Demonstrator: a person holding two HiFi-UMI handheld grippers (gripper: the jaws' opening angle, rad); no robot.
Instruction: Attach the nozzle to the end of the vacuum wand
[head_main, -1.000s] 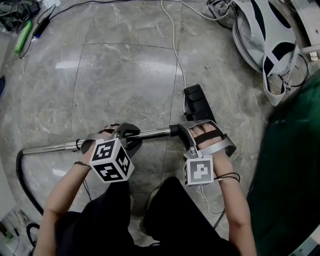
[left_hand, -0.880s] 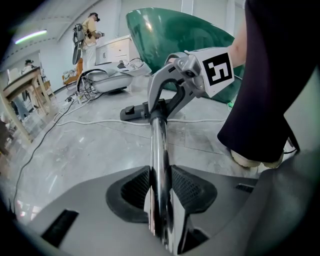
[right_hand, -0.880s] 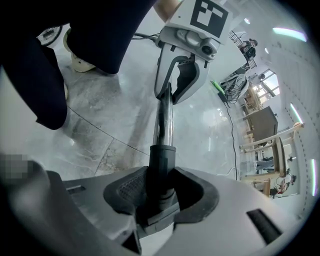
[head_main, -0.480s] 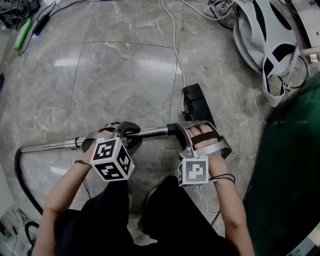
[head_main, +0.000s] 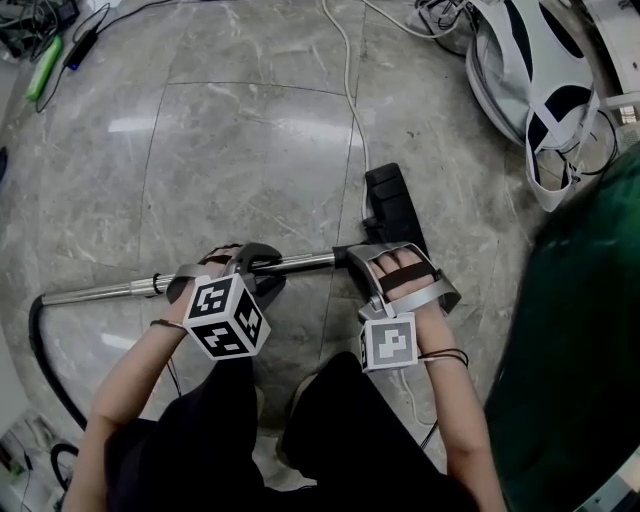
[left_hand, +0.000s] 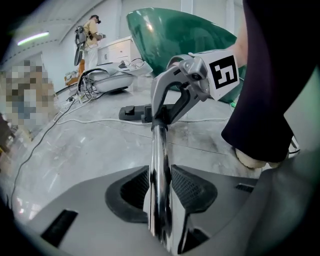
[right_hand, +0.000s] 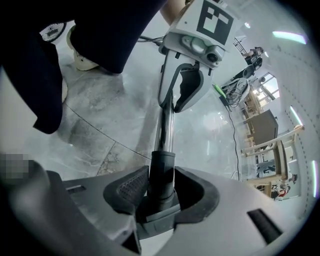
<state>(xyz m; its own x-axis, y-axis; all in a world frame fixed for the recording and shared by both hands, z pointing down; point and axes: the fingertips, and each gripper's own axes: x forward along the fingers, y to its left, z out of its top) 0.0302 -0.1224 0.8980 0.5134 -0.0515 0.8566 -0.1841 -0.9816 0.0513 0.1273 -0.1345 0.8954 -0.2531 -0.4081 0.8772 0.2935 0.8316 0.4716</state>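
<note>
We find the only socket here in the black plastic floor nozzle (head_main: 395, 205): its round black neck takes in the end of the long chrome metal vacuum wand (head_main: 100, 293), and the right gripper view shows the shiny tube running straight into that neck with no gap. The nozzle's flat head lies on the grey marble tile floor (head_main: 250, 130), just beyond the right gripper (head_main: 365, 255). The wand stretches level across the floor to the left, where a black hose (head_main: 40, 350) curves off its far end. We see the left gripper (head_main: 255, 265) with its jaws pinching the chrome tube partway along. The ribbed pads sit against either side of it. The right gripper's jaws clamp the nozzle's black neck just where the tube enters. Both grippers tilt steeply down over the person's dark trousers (head_main: 250, 430). A white cable (head_main: 345, 80) runs up the floor past the nozzle, and a green pen-like thing (head_main: 45, 70) lies far off at the upper left. Against a second ago we find almost nothing altered. Both grips are the same, and the right gripper with the nozzle neck sits only a shade closer to the left gripper, leaving slightly less bare tube between them.
</note>
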